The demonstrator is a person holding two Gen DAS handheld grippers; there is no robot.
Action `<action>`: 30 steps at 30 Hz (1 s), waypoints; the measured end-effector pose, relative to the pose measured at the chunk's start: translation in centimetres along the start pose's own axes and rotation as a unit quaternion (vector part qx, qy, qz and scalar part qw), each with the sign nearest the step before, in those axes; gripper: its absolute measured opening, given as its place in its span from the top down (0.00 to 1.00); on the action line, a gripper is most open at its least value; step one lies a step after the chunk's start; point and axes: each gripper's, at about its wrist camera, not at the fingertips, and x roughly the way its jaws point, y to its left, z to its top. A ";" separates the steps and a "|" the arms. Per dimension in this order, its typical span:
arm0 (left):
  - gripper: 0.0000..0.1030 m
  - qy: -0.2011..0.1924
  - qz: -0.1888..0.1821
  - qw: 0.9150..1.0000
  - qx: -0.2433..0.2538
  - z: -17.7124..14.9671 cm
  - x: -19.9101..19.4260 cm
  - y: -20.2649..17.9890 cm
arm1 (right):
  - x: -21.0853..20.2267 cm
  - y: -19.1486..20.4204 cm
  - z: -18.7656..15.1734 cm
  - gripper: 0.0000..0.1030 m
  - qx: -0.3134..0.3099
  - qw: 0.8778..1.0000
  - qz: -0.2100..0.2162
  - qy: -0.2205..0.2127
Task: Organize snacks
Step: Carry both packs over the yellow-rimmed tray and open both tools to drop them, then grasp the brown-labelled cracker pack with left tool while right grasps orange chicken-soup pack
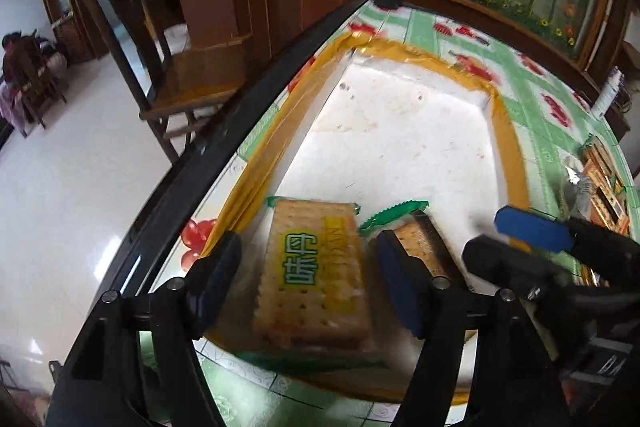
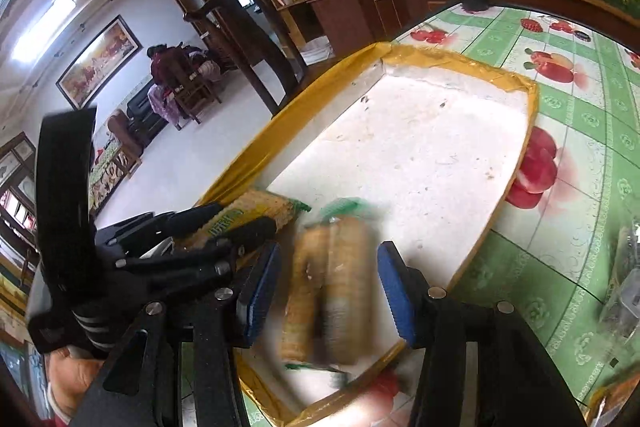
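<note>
Lying flat in the near end of the shallow white foam tray with yellow-taped rim, the clear-wrapped rectangular cracker packet with green lettering sits between the parted blue pads of the left hand-held gripper, untouched. Just beside it, a second clear-wrapped cracker packet with green crimped ends, blurred, stands on edge between the right hand-held gripper pads, which stand apart from it. Beyond, the tray's pitted floor is bare; the tray rests on the bench's glossy green fruit-print cloth.
</note>
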 end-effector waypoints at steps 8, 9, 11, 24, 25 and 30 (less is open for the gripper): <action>0.24 -0.060 0.020 0.998 0.019 0.1 -3.9 -1.5 | -6.3 -1.6 -0.8 0.39 0.020 0.998 -0.005 -0.059; 0.24 -0.065 0.019 0.997 0.022 0.1 -4.4 -1.8 | -7.0 -1.8 -1.0 0.39 0.023 0.998 -0.008 -0.064; 0.19 -0.073 0.016 0.997 0.027 0.2 -5.1 -2.6 | -8.9 -3.0 -1.7 0.37 0.033 0.996 -0.019 -0.076; 0.19 -0.034 -0.121 0.981 0.146 -1.7 -4.6 -14.7 | -22.1 -15.4 -10.3 0.29 0.149 0.970 -0.141 -0.129; 0.19 -0.029 -0.125 0.979 0.157 -2.0 -4.4 -15.9 | -22.7 -15.9 -10.9 0.29 0.156 0.968 -0.148 -0.131; 0.19 -0.013 -0.152 0.972 0.179 -3.0 -4.2 -20.2 | -25.4 -18.4 -13.7 0.25 0.178 0.957 -0.184 -0.135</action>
